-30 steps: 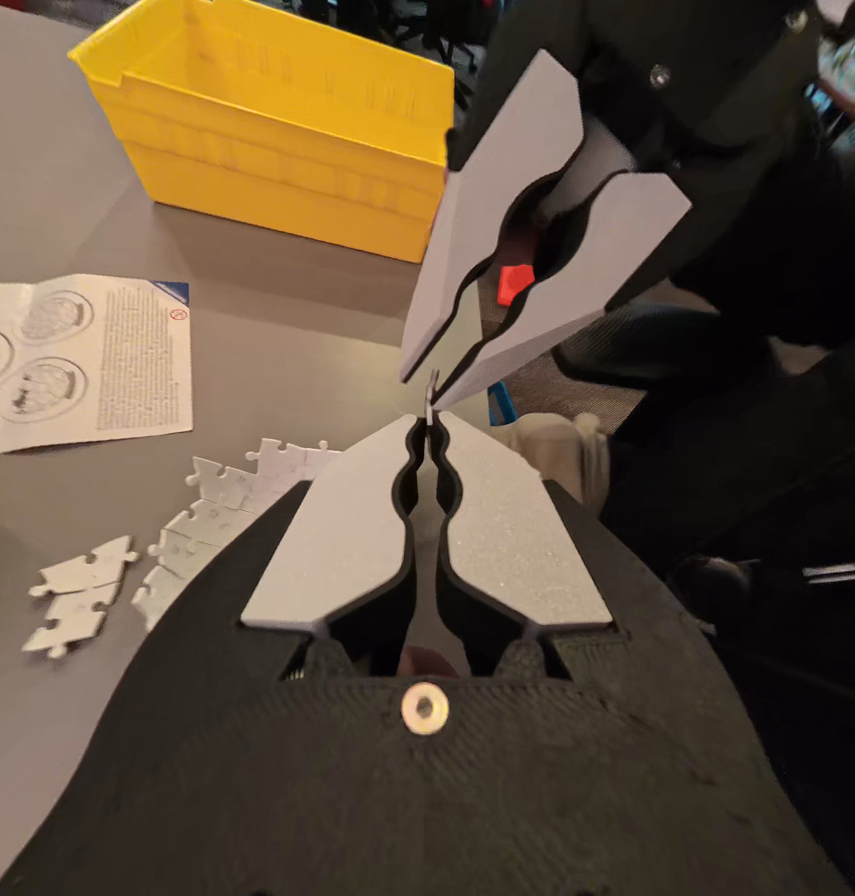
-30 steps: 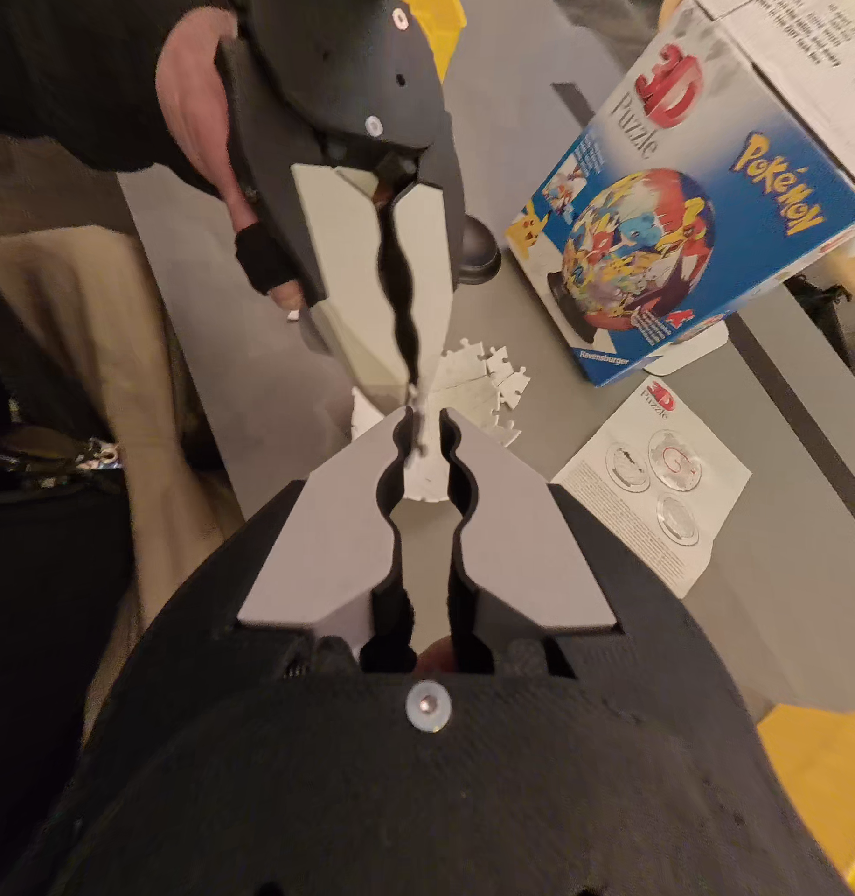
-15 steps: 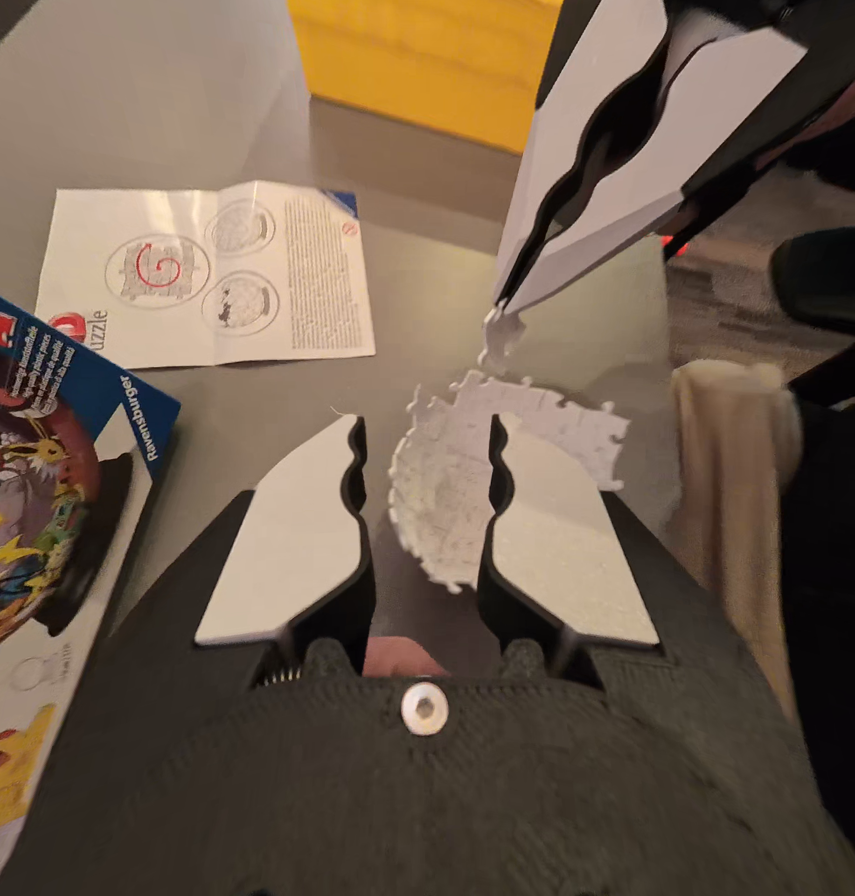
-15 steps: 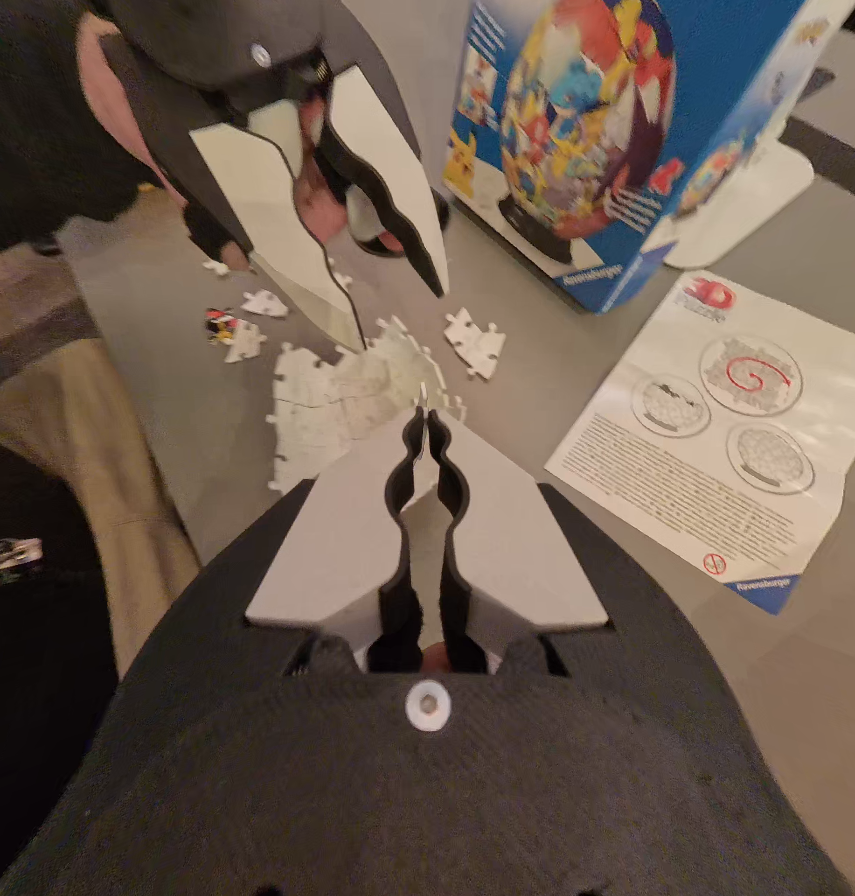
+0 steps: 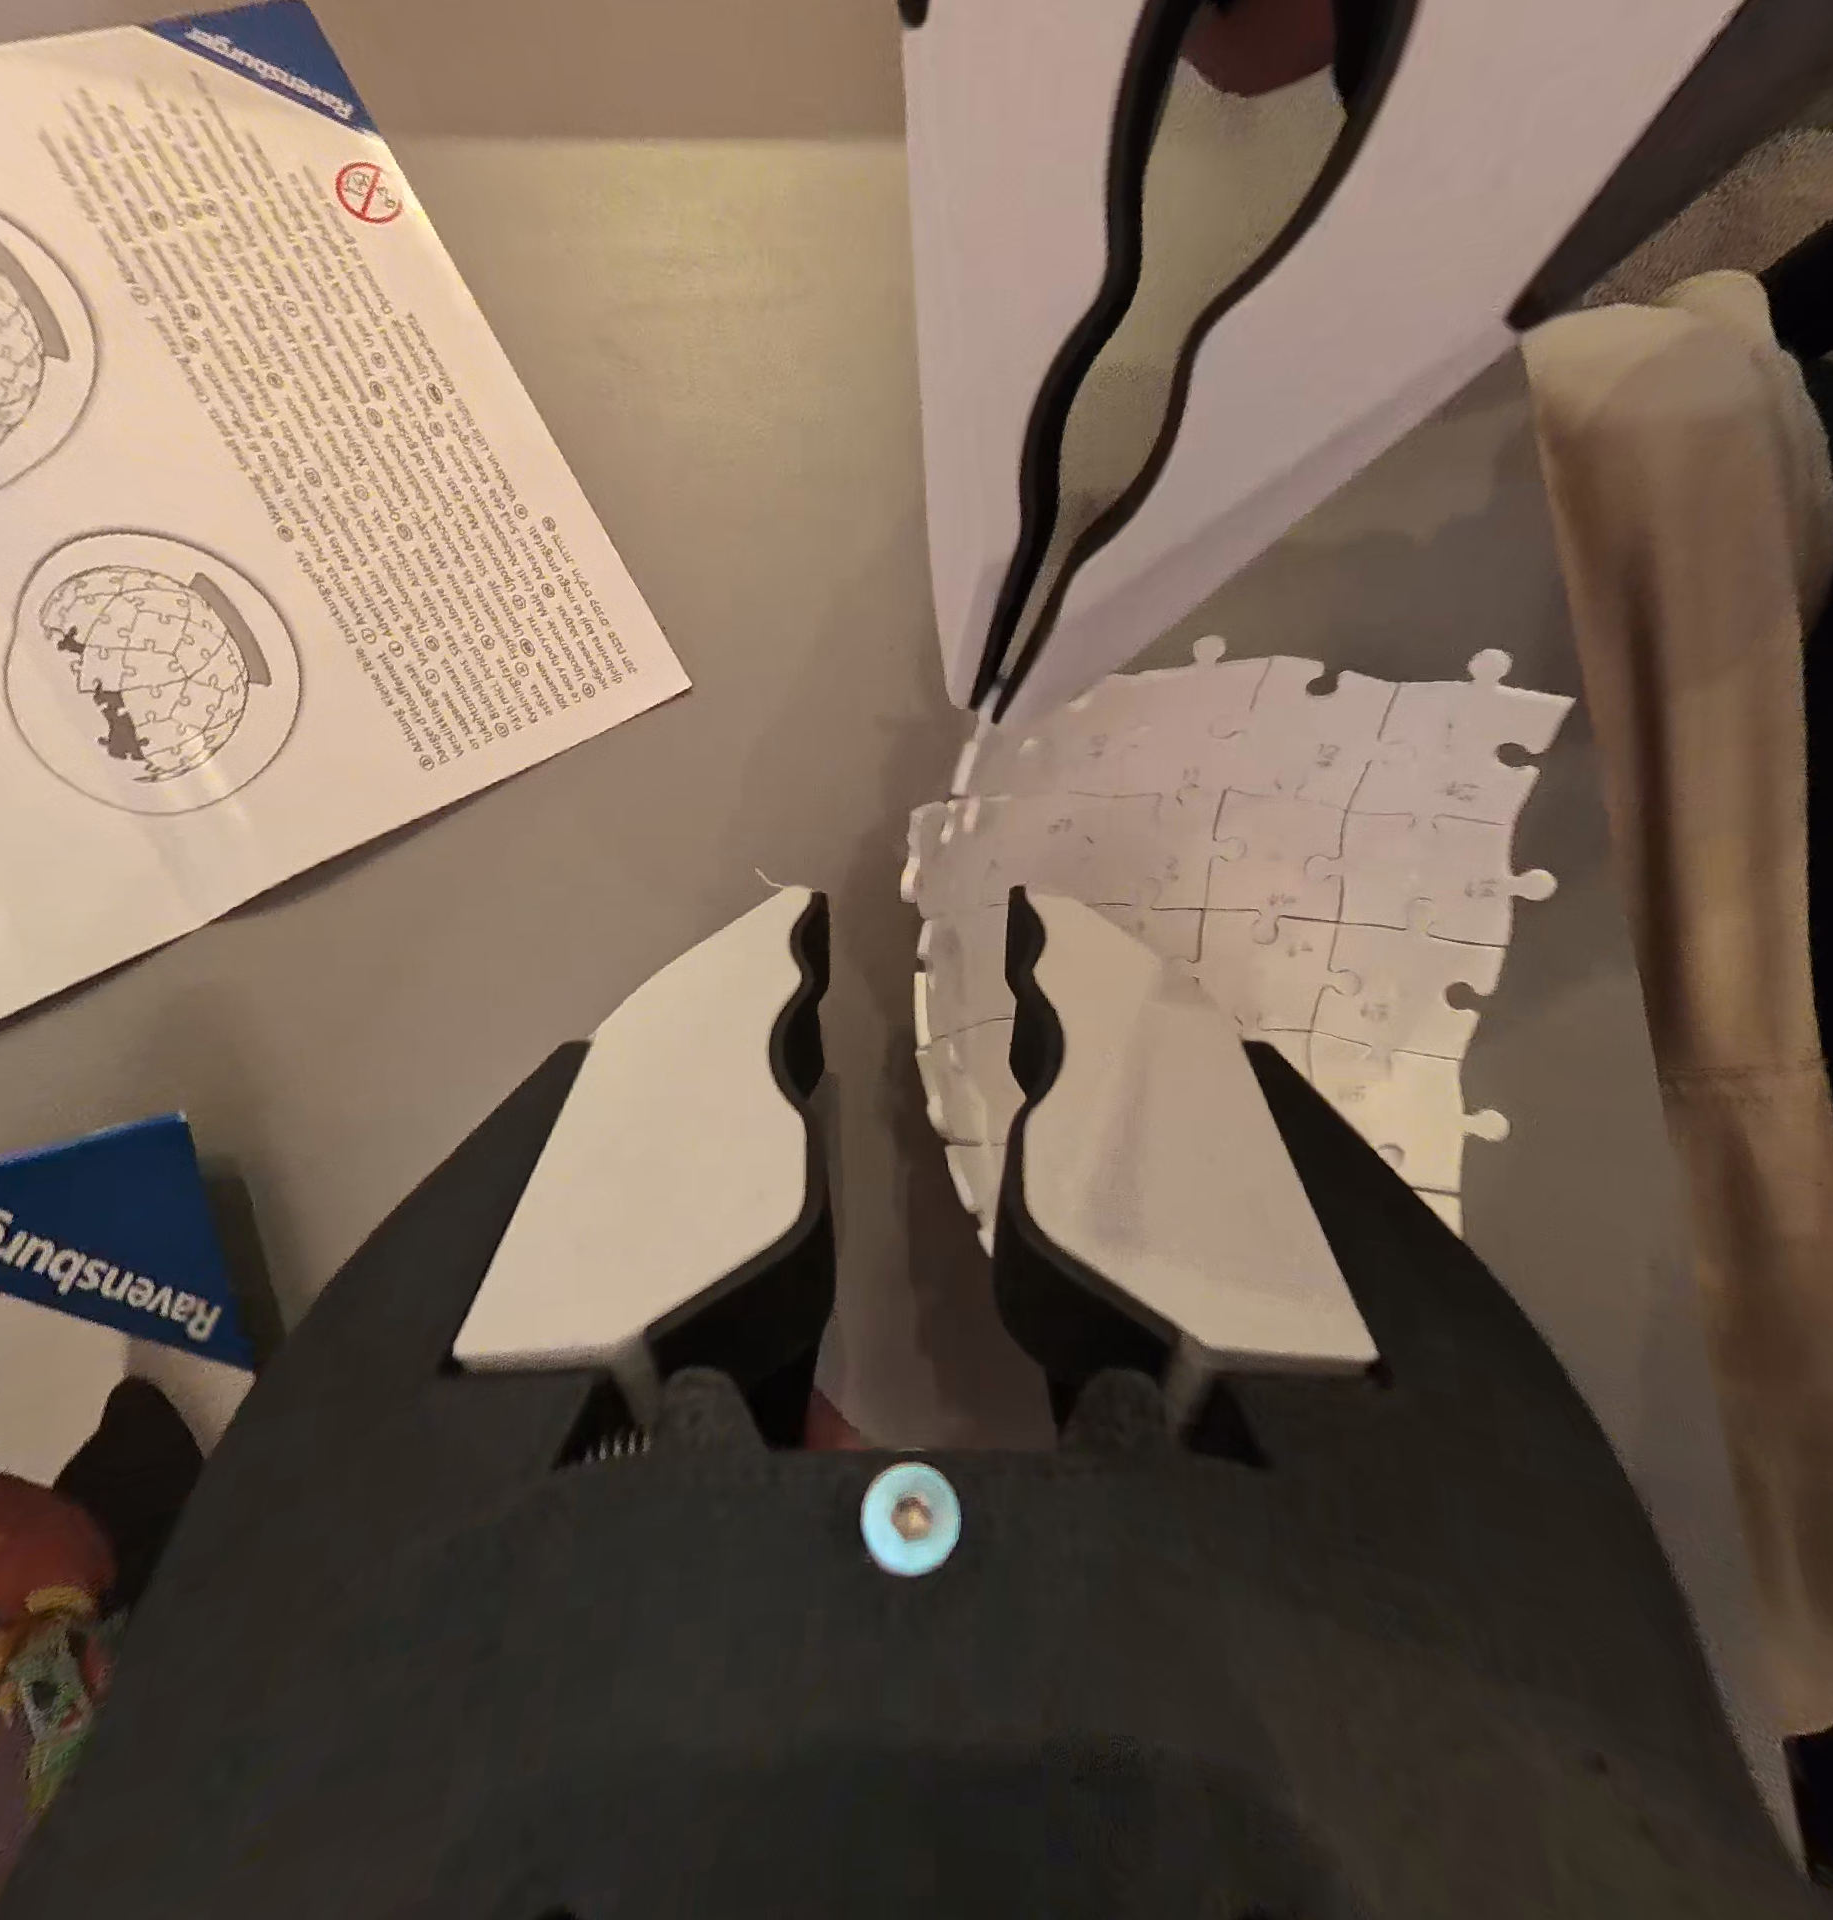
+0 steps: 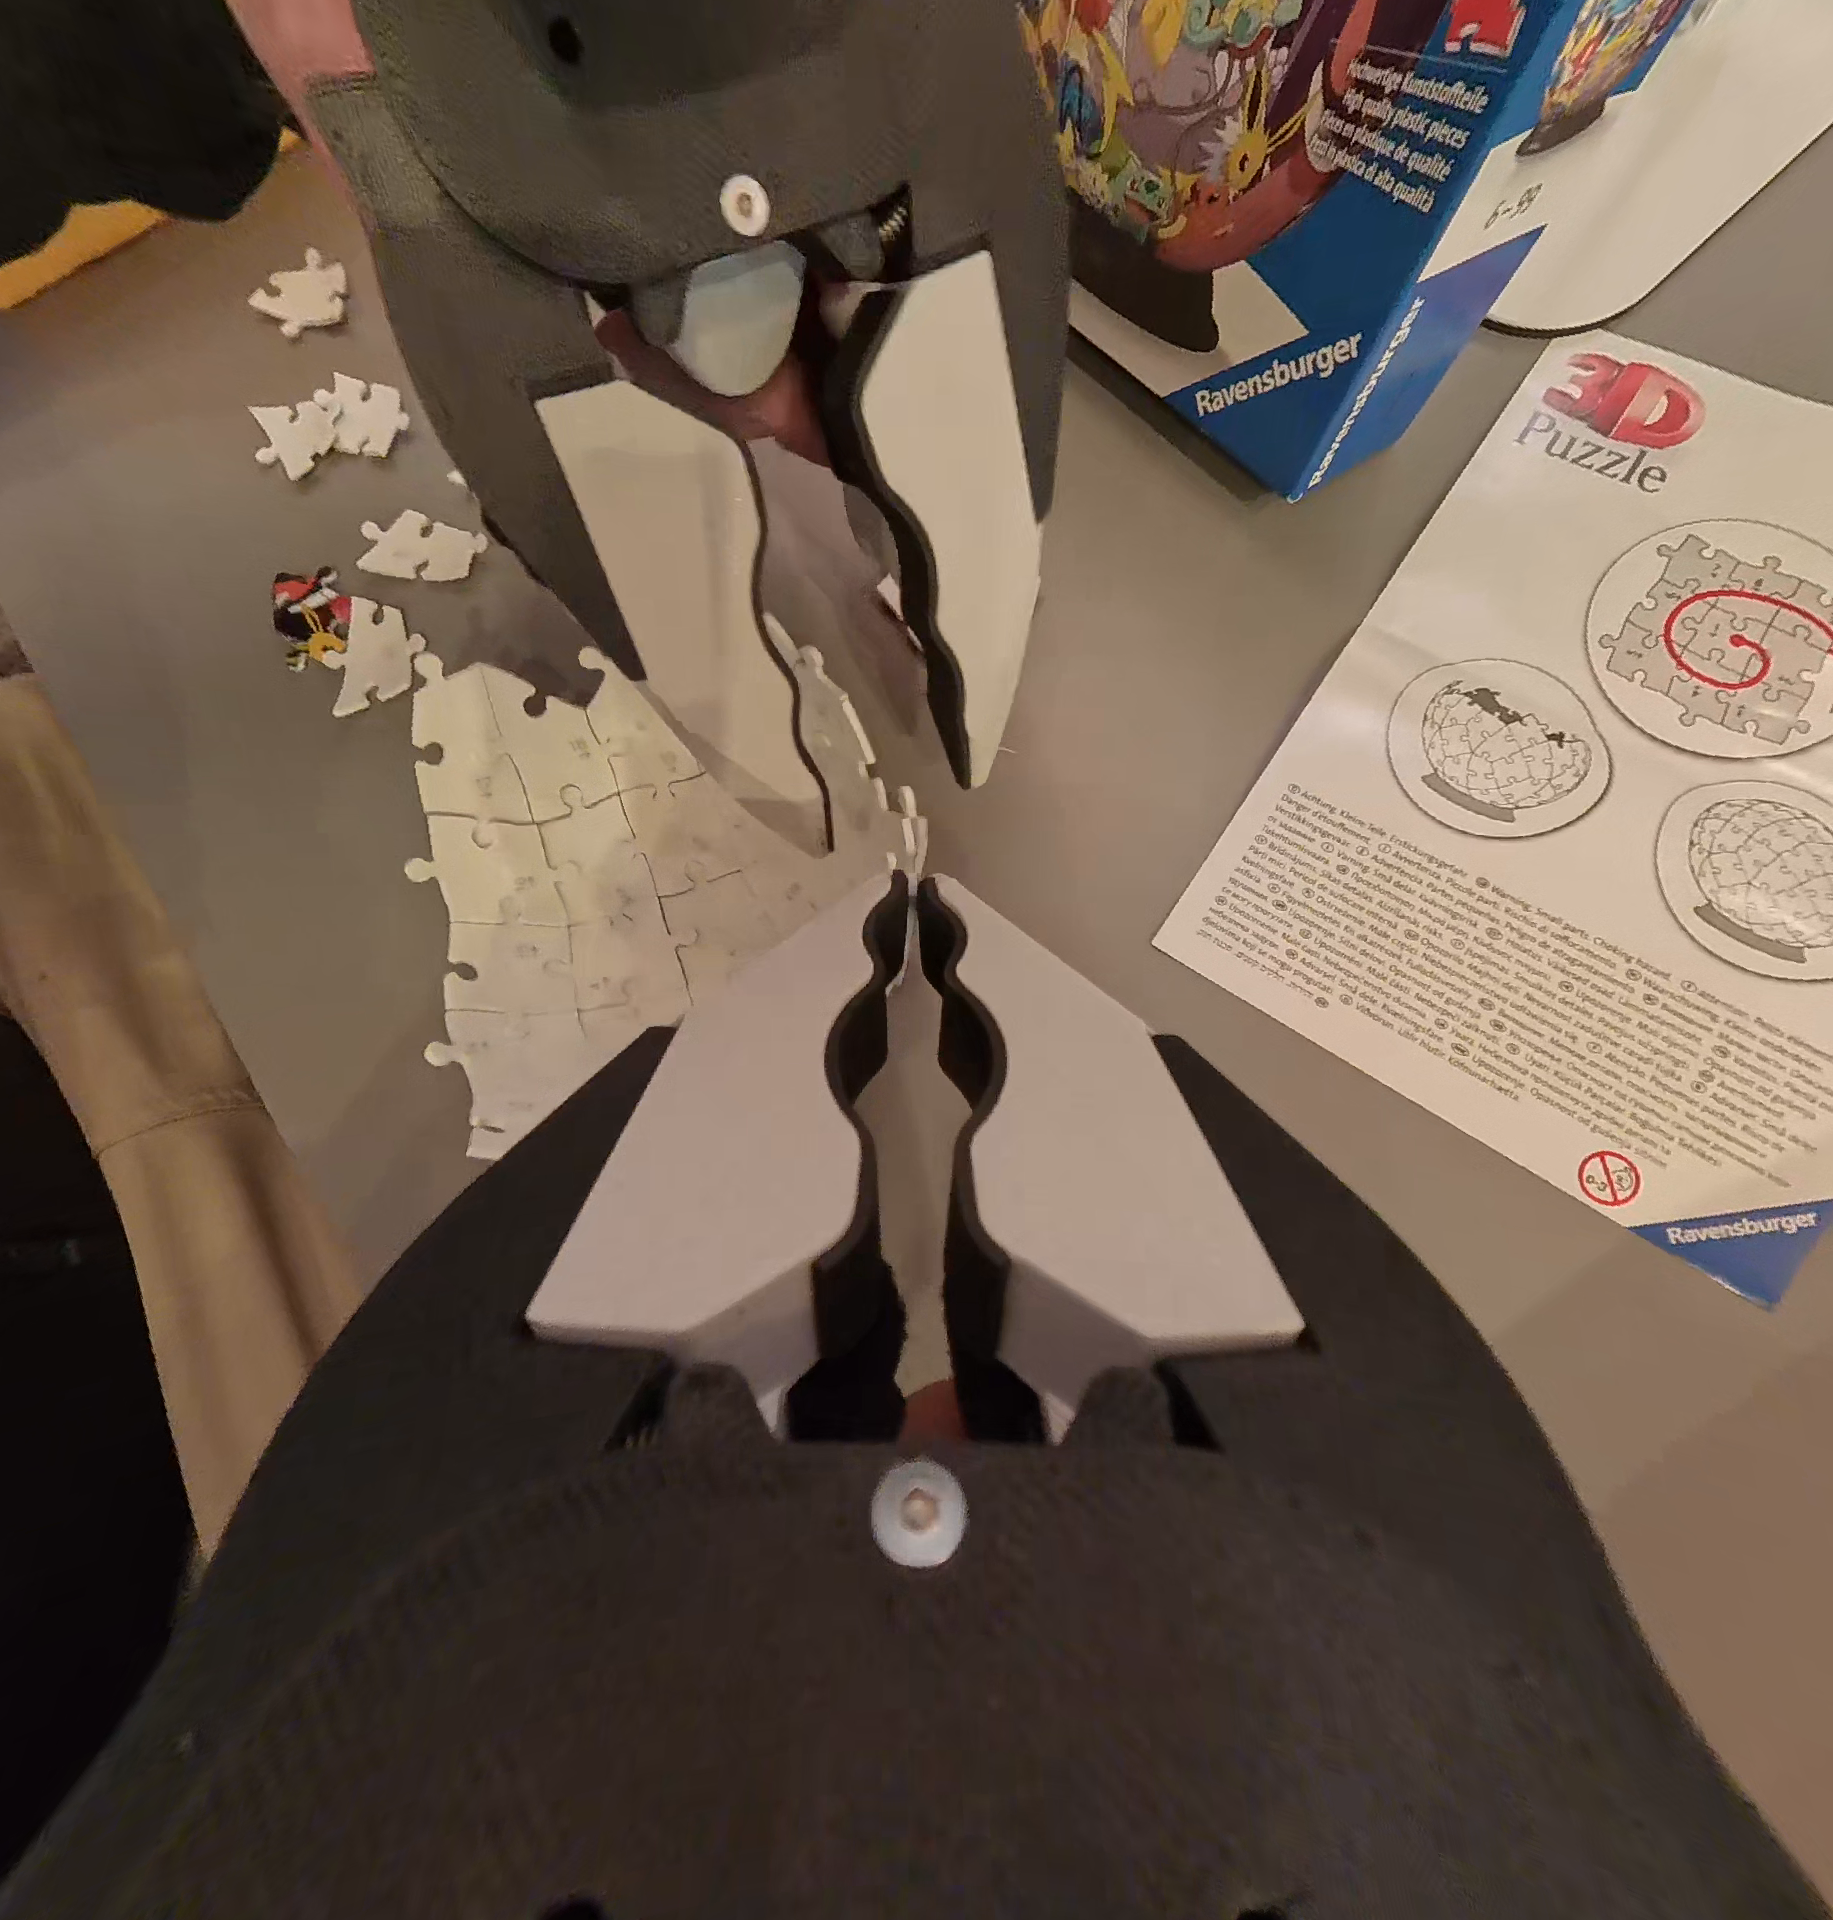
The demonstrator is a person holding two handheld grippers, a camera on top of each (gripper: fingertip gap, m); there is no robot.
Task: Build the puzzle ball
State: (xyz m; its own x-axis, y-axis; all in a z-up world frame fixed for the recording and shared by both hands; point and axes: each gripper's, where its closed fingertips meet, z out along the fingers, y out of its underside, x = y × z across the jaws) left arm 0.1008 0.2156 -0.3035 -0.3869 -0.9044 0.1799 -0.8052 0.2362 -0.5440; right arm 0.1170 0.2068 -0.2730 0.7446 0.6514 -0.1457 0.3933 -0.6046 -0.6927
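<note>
- The grey table (image 5: 746, 436) is bordered on the person's side by an edge along which a beige cloth (image 5: 1712, 935) is seen; the joined puzzle sheet (image 5: 1307, 862) lies close to that edge.
- An instruction leaflet (image 6: 1618, 883) is laid flat on the table well apart from the sheet, and bare grey surface is left between the two.
- A blue puzzle box (image 6: 1307, 208) stands beyond the leaflet, at the far side of the work area.
- Several loose pieces (image 6: 361, 416) are scattered past the sheet; one piece with its coloured side up (image 6: 314, 613) lies just beside the sheet's far corner.
- The sheet is curved, and its edge nearest the leaflet is raised from the table.
- The left gripper (image 5: 917, 904) is held with its fingers clearly apart and nothing is gripped; it is placed over the raised edge, one finger above the sheet and the other above bare table.
- The right gripper (image 6: 912, 883) is closed almost fully at its tips, and a small white piece (image 6: 899, 940) is pinched between them.
- This piece is held at the raised edge of the sheet; whether it already touches the edge cannot be told.
</note>
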